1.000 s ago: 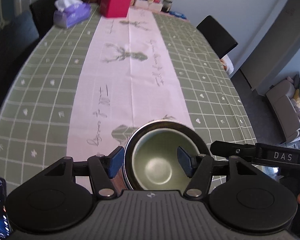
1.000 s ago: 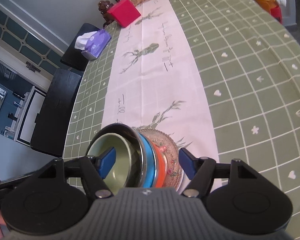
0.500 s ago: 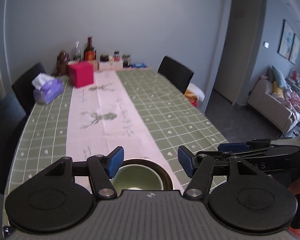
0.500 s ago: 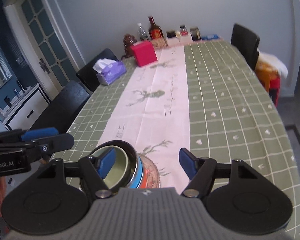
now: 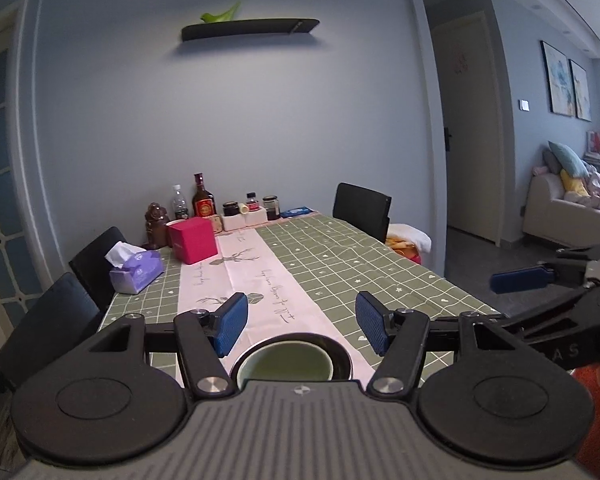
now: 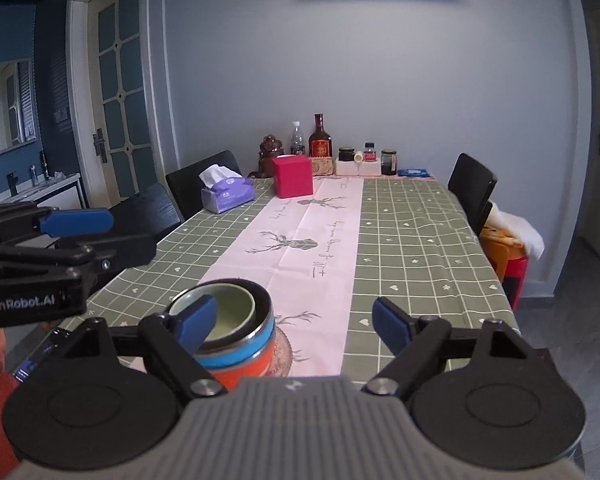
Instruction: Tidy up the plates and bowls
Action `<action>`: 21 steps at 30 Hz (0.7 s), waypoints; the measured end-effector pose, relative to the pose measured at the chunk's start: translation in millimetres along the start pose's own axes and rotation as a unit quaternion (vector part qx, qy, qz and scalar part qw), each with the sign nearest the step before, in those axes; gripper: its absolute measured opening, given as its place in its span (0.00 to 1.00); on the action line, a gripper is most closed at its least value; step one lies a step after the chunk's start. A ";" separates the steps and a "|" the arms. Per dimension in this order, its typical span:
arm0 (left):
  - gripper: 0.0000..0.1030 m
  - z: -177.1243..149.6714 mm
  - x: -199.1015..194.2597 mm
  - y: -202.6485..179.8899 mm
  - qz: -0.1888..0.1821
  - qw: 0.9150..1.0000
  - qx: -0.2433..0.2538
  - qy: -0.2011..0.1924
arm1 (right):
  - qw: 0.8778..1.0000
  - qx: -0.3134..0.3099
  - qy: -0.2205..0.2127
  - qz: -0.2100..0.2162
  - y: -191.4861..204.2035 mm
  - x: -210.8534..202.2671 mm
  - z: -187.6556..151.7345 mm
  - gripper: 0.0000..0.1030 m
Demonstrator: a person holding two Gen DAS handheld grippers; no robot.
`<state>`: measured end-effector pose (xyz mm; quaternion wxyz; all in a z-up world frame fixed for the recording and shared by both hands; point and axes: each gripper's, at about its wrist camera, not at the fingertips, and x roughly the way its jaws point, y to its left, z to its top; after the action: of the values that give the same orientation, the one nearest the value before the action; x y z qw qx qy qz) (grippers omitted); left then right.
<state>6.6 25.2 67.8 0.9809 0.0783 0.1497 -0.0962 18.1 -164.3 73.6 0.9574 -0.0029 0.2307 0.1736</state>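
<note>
A stack of bowls stands on the pink runner at the table's near end. A green bowl [image 6: 228, 312] nests in a dark steel-rimmed bowl [image 6: 262, 308], over a blue bowl [image 6: 252, 354] and an orange bowl [image 6: 256, 368], on a patterned plate [image 6: 285, 350]. My right gripper [image 6: 296, 324] hovers above and behind the stack, its jaws opening, nothing pressed between them. My left gripper [image 5: 302, 326] is open above the green bowl [image 5: 284, 364], touching nothing. Each gripper's blue finger shows in the other's view: the right one's finger [image 5: 520, 278], the left one's finger [image 6: 76, 219].
Farther along the green checked tablecloth [image 6: 420, 240] sit a purple tissue box [image 6: 228, 194] and a red box [image 6: 292, 176]. Bottles and jars [image 6: 320, 140] line the far end by the wall. Black chairs [image 6: 470, 184] flank the table. A red bin [image 6: 508, 264] stands at right.
Both grippers have lifted and drawn back from the bowl stack and tipped upward, so the wall now fills the views. The right jaws have spread wider.
</note>
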 end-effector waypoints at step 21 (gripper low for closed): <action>0.84 -86.4 -22.2 -16.0 0.077 0.993 -0.023 0.090 | 0.996 0.053 0.014 -0.068 21.2 -23.7 -82.9 0.87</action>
<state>-41.7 29.1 -8.9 0.9694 0.0750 0.2335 -0.0090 -45.3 -159.4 11.6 0.9624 0.0302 0.2526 0.0956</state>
